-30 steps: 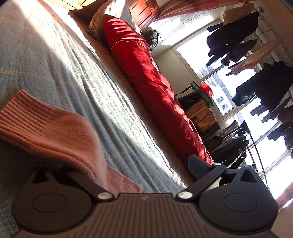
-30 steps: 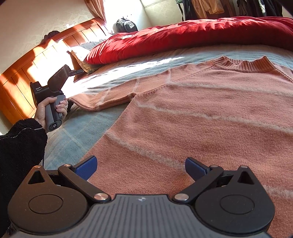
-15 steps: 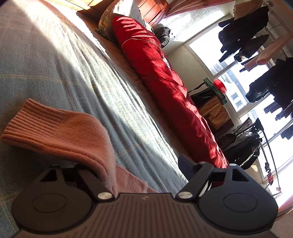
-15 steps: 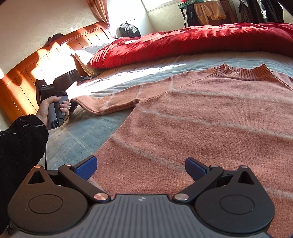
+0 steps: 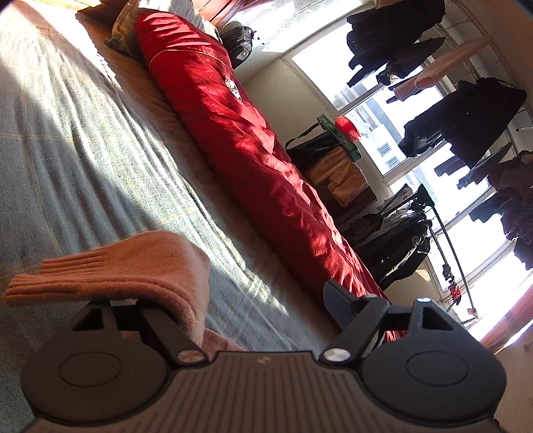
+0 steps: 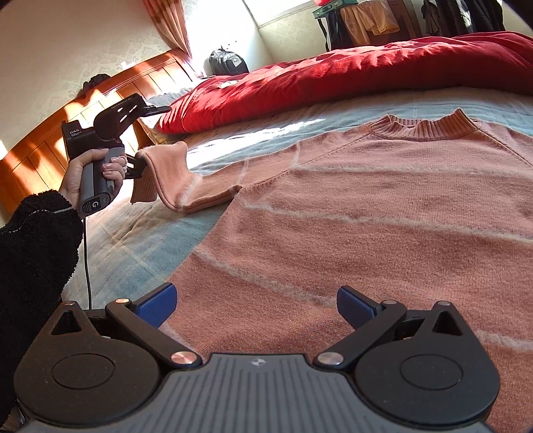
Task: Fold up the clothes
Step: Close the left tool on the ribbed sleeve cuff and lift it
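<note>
Pink sweater (image 6: 383,213) lies flat on the bed (image 6: 140,246), front up, collar (image 6: 429,128) pointing toward the red duvet (image 6: 349,73) along the far edge, long axis running from me to that edge. Its sleeve (image 6: 213,186) runs sideways toward the headboard (image 6: 36,146). The cuff (image 5: 110,266) is lifted off the bed and doubled over. My left hand-held gripper (image 6: 136,166) has its fingers under that cuff, but in the left wrist view they look spread apart w/ the knit draped over one finger, the other one bare; can't tell if it's clamped. My right hand-held gripper (image 6: 256,306) hovers over the lower body of the sweater, fingers wide apart, nothing between them. Around: pillow (image 5: 123,23) by the headboard, backpack (image 6: 226,61) on the floor past the bed corner, dark clothes on a rack (image 5: 466,110) by the window. Sweater's right side & hem cut off by the frame; one left finger hidden by the cuff.
</note>
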Motion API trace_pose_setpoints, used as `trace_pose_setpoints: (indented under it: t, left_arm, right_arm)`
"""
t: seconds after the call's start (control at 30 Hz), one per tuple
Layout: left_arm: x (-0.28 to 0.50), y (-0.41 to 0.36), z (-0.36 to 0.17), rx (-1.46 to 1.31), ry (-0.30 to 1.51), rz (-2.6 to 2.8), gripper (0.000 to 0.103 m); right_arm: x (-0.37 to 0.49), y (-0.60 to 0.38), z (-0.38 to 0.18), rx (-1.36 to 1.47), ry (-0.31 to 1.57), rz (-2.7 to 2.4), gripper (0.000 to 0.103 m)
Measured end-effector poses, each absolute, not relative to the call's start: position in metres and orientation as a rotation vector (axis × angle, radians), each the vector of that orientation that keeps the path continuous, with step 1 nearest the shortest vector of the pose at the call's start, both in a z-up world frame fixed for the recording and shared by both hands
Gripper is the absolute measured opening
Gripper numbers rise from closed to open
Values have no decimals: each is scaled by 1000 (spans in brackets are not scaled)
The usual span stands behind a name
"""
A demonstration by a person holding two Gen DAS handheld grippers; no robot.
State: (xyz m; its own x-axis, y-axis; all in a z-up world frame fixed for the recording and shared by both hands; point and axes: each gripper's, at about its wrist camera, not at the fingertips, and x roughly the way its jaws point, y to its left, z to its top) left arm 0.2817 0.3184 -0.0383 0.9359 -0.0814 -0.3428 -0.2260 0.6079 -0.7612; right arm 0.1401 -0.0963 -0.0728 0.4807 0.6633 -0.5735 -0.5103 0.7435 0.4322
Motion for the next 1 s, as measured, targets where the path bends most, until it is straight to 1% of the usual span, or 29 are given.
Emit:
trace_pose_setpoints:
  t: [0.23,0.37,1.0]
  left_arm:
    - [297,288,-22,-930,375,30,80]
    - [305,265,-13,-904,396,-2,80]
    - [354,153,15,-828,467,-155,80]
  right_arm:
    - [141,-120,-76,291,825,709,103]
    - [140,-123,-78,258,862,668,103]
    - [129,-140,-73,243,880,624,103]
